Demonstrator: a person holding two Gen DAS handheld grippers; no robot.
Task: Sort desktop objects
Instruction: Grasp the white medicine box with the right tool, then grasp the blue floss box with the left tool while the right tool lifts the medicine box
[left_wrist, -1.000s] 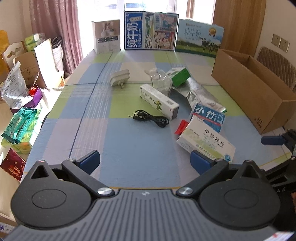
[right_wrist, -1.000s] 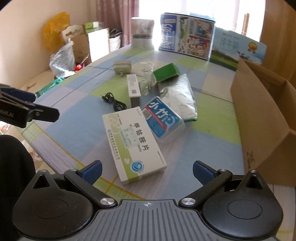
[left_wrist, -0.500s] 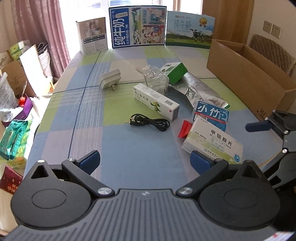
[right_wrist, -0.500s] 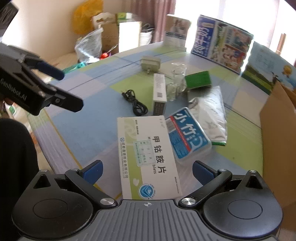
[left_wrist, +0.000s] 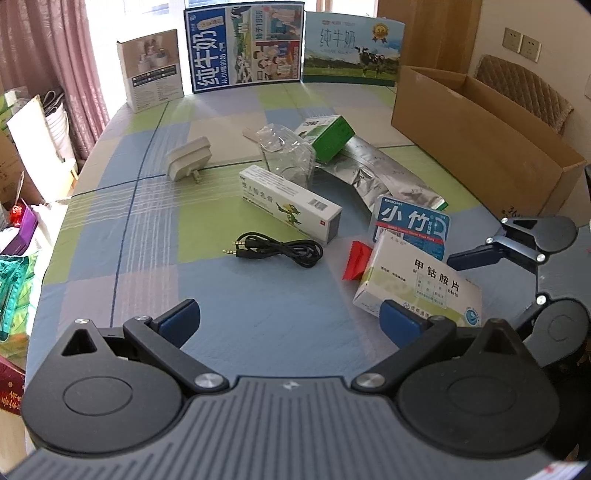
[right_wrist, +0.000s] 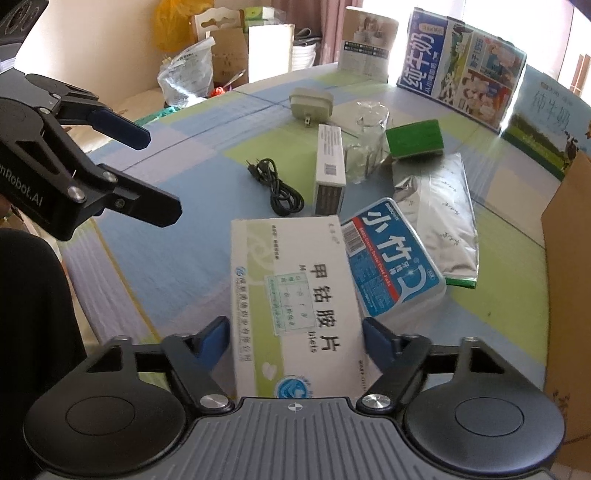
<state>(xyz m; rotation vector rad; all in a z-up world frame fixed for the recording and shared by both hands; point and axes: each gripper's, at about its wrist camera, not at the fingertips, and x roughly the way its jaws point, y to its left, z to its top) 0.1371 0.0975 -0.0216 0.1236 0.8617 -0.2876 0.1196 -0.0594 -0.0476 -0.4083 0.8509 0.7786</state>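
white-green medicine box (right_wrist: 295, 306) | flat on table, near edge | touching blue packet (right_wrist: 391, 258)

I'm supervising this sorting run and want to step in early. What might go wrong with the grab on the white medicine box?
The right gripper, its jaws just closing, brackets only the near end of the white medicine box; lifted there, the box may tilt or slip. The box overlaps the blue floss pack, so lifting may drag it. A red packet lies against the box and may shift.

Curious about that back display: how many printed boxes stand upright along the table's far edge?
3: a small grey-white box at left, a blue milk carton in the middle, a green cow-print carton at right.
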